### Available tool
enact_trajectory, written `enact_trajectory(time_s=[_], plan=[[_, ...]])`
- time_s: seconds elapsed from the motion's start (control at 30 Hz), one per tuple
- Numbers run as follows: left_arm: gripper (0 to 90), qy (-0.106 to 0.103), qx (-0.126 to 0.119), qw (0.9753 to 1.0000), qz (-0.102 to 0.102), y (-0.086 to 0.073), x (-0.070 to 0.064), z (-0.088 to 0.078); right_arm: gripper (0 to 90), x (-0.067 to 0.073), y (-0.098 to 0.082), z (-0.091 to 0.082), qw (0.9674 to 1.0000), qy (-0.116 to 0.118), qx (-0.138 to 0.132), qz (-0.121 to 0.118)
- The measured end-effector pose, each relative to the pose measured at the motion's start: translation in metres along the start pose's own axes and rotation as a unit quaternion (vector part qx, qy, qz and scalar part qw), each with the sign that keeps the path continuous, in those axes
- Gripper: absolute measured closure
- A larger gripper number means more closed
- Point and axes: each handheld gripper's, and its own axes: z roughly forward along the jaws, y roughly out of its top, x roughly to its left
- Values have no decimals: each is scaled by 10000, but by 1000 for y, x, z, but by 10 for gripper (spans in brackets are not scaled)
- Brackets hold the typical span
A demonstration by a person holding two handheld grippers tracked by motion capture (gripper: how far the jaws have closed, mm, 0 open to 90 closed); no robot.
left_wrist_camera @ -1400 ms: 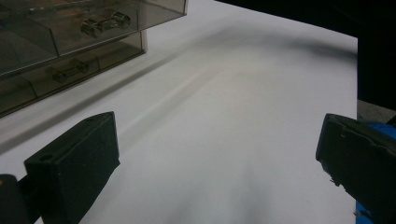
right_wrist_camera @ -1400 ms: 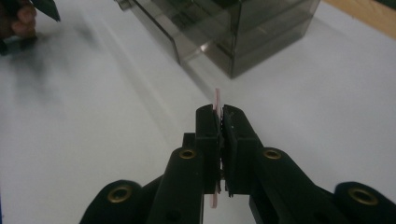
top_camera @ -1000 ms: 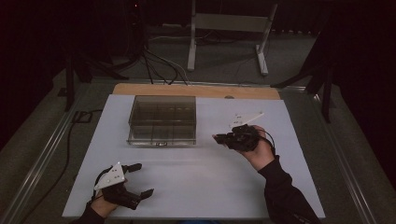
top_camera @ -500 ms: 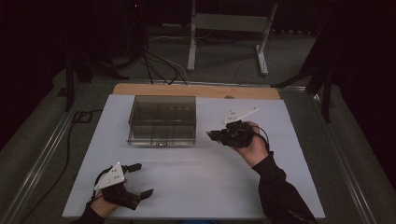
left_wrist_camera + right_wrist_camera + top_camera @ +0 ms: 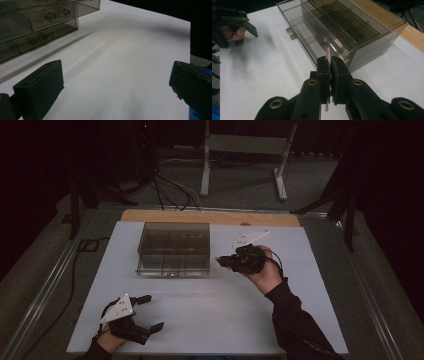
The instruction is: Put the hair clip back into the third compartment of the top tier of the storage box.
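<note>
right gripper view: your right gripper (image 5: 329, 67) has its jaws pressed together on a thin pink piece (image 5: 328, 55), which stands on edge between the pads, one end poking out past the tips and the other showing below them. the tips point at the near corner of the clear compartment box (image 5: 352, 30) and sit just short of its wall, above the white board (image 5: 274, 70). from the high view, that gripper (image 5: 224, 262) hangs just beside the box (image 5: 174, 248), at its right front corner, held in your hand (image 5: 265, 275). beyond the box, in the right gripper view, your other hand shows with its gripper (image 5: 244, 22) near the board's far edge. in the left gripper view, your left gripper (image 5: 115, 82) has its jaws spread wide with nothing between them, over bare board in front of the box (image 5: 37, 22), well apart from it. small metal parts (image 5: 56, 15) lie in the box's compartments.
</note>
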Motion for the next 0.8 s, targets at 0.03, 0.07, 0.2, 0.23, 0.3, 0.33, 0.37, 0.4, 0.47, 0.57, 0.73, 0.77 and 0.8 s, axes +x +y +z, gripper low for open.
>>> enact_trajectory(time_s=[0.03,0.07,0.2,0.23,0.3,0.33,0.37,0.4,0.47,0.57,0.73,0.77,0.8], plan=[[5,11,18,10000,32,0,0,0,853,1,1,1,10000,8,1,-2],[5,11,18,10000,32,0,0,0,853,1,2,1,10000,10,10,-13],[5,5,0,10000,3,0,0,0,853,3,6,2,10000,29,-15,-36],[5,6,18,10000,31,0,0,0,853,4,8,4,10000,41,-13,-39],[5,2,3,10000,19,0,0,0,853,4,10,5,10000,41,-1,-67],[5,2,3,10000,19,0,0,0,853,5,11,6,10000,40,-8,-62],[5,4,9,10000,5,0,0,0,853,4,12,7,10000,59,-6,-70],[5,4,9,10000,5,0,0,0,853,4,12,7,10000,59,-6,-70],[5,-5,8,10000,39,0,0,0,853,6,14,9,9999,48,8,-100],[5,2,14,10000,33,0,-1,0,853,7,17,10,9999,64,-18,-107],[5,-5,1,10000,30,0,-1,0,853,8,22,12,9998,74,-29,-179],[5,4,15,10000,27,0,-1,0,853,9,24,14,9998,106,-36,-177],[5,4,15,10000,27,0,-1,0,853,9,24,14,9998,106,-36,-177]])
